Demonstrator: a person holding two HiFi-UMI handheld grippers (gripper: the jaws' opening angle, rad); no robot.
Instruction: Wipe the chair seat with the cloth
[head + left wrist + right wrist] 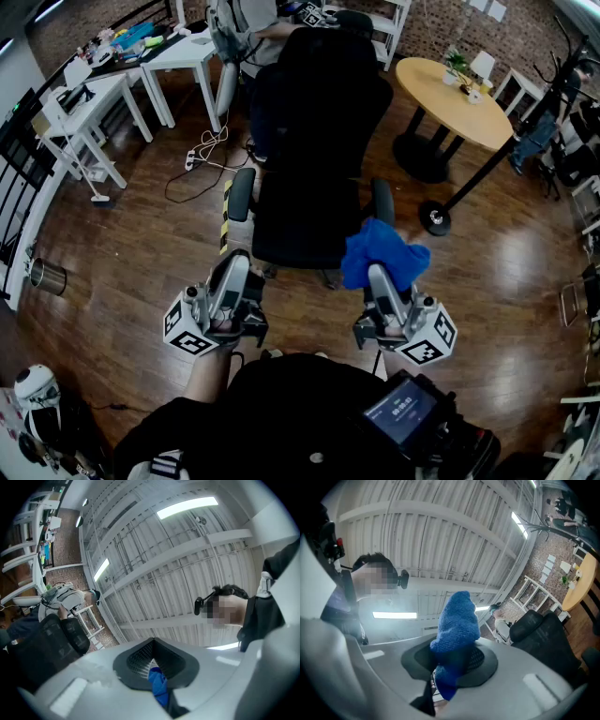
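Dark wood floor point(122, 234) spreads under both grippers, with a black office chair point(319, 122) straight ahead of the jaws, its seat point(295, 225) just beyond their tips. The right gripper point(380, 278) is clamped on the blue cloth point(384, 251), which bunches past its jaws by the seat's front right corner; the left gripper point(238, 267) has its jaws drawn together on nothing. A small metal bin point(45, 277) stands well left of the left jaws, contents unseen.

Left gripper point(236, 267) and right gripper point(377, 277) were grey; each carried a white cube point(187, 330) with black square markers; the top point(281, 398) was black.
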